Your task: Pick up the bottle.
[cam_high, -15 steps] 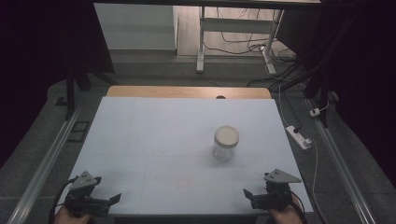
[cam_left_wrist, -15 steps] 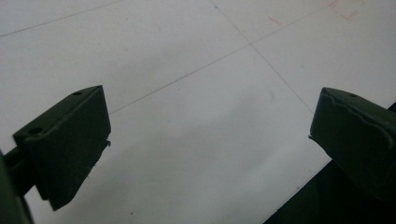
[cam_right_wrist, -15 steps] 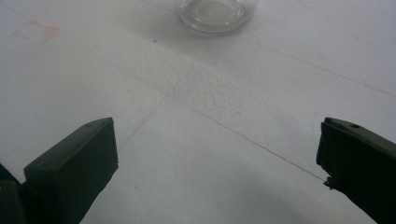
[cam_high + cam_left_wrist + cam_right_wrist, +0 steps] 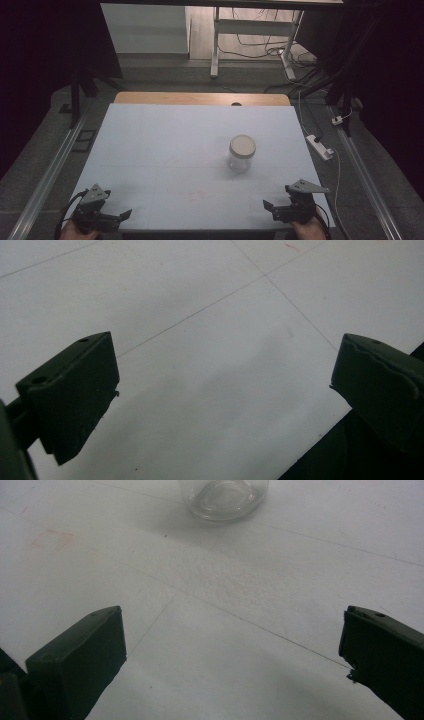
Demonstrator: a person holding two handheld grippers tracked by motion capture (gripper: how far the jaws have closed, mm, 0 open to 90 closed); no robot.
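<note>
Glass jar (image 4: 242,153) upright on the white desk (image 4: 165,150), right of centre, lid (image 4: 242,145) on, well apart from both tools. Right hand-held gripper (image 4: 270,207) parked at the near right desk edge, jaws spread wide, nothing between them; jar base visible at top of the right gripper view (image 4: 225,497), so roughly lined up already. Left hand-held gripper (image 4: 122,215) at the near left corner, also released and empty, looking at bare desk (image 4: 210,340) near the edge. Probably the start of a reach for the jar, most likely with the right one as nearer. For a clean grasp: go in low and level, straddle the glass body below the lid, centre it between the jaws before closing, close slowly. Smooth round glass, likely to slip or spin if caught off-centre; likely to tip if nudged by one jaw first. If the lid needs unscrewing, would want one gripper bracing the body and the other on the lid rim. Path across the desk clear, nothing between grippers and jar. Around: wooden strip (image 4: 200,98) at the far desk edge, power strip (image 4: 320,146) with cable on the floor to the right, table legs (image 4: 216,45) and loose cables farther back, rails along both desk sides. None in the way. Faint reddish mark (image 4: 52,539) on the desk surface, irrelevant.
</note>
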